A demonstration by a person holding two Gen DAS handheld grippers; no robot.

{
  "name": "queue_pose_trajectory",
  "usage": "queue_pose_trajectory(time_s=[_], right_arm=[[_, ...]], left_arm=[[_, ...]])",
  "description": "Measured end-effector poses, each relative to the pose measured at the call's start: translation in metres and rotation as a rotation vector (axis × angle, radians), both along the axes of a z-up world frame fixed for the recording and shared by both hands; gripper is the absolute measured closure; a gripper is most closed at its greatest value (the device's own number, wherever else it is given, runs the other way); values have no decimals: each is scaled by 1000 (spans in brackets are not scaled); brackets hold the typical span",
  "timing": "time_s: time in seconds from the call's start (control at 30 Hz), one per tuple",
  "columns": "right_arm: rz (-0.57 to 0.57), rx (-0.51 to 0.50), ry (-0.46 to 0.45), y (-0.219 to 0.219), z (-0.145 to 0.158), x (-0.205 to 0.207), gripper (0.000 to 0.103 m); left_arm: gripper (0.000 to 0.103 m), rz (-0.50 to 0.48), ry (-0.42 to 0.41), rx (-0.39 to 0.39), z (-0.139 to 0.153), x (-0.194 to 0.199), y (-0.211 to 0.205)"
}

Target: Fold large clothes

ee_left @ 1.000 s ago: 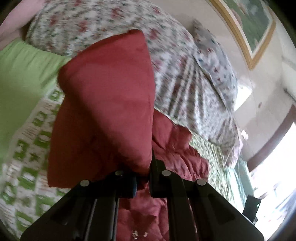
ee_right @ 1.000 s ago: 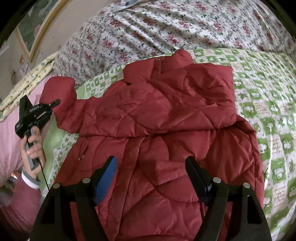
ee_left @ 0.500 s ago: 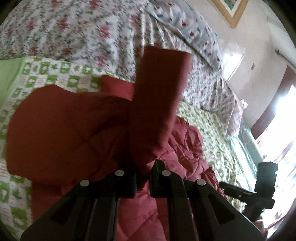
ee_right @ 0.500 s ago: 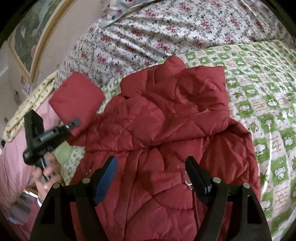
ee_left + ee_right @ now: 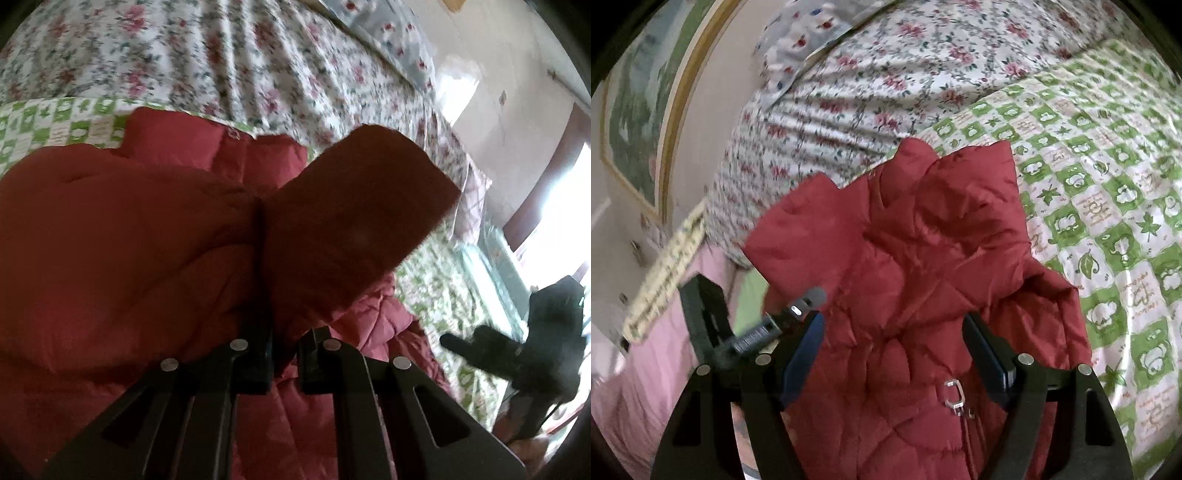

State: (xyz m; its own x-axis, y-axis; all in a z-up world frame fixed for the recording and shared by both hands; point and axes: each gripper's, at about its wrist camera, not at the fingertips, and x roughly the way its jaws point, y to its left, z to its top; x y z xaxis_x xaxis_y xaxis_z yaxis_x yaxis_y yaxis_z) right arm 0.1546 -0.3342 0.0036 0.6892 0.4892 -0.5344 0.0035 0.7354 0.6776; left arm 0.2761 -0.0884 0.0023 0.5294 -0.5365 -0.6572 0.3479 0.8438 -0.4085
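A red quilted jacket [image 5: 923, 258] lies spread on the bed. My left gripper [image 5: 284, 354] is shut on one of its sleeves [image 5: 362, 206], whose cuff stands up over the jacket body [image 5: 110, 240]. In the right wrist view the left gripper [image 5: 812, 297] holds that sleeve [image 5: 805, 236] above the jacket's left side. My right gripper [image 5: 894, 350] hovers open just over the jacket's lower front, fingers [image 5: 803, 354] apart, near a metal buckle [image 5: 955, 393]. Nothing is between its pads. It appears as a dark, blurred shape [image 5: 480, 347] in the left wrist view.
A green and white patterned quilt [image 5: 1108, 184] covers the bed under the jacket. A bunched floral duvet [image 5: 886, 74] and a pillow [image 5: 798, 44] lie behind. A framed picture [image 5: 639, 110] hangs on the wall. Pink sheet [image 5: 646, 369] drapes the near left bed edge.
My left gripper has carried the sleeve from beyond the jacket's left edge inward over the jacket body. The right gripper stayed open and drifted slightly over the jacket.
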Motion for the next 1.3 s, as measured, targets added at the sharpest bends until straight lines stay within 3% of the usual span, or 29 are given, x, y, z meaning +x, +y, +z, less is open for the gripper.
queue_pose_trajectory(time_s=[0.37, 0.53, 0.6, 0.63, 0.67, 0.7, 0.83, 0.97, 1.1, 1.3], right_arm=[[13, 128, 20, -3, -10, 53, 24], [55, 112, 69, 12, -23, 81, 24], [77, 87, 80, 20, -26, 89, 45], [71, 47, 97, 24, -28, 91, 76], [61, 25, 104, 24, -29, 92, 89], [54, 20, 102, 22, -29, 92, 89], [15, -28, 83, 13, -26, 86, 94], [-24, -48, 64, -2, -20, 79, 95], [-45, -108, 69, -9, -20, 77, 95], [-32, -196, 106, 0, -37, 82, 95]], left_arm=[[96, -11, -39, 196, -23, -14, -37], [90, -15, -45, 241, -25, -15, -43], [80, -29, -21, 226, -25, -15, -41], [74, -38, -6, 217, -25, -14, -39], [66, -54, 8, 198, -24, -17, -35], [61, -67, 11, 186, -22, -20, -31], [60, -63, 4, 152, -9, -35, -14], [60, 1, -17, 139, 8, -39, 17], [60, 117, -51, 149, 26, -24, 56], [60, 196, -7, 149, 21, 11, 93]])
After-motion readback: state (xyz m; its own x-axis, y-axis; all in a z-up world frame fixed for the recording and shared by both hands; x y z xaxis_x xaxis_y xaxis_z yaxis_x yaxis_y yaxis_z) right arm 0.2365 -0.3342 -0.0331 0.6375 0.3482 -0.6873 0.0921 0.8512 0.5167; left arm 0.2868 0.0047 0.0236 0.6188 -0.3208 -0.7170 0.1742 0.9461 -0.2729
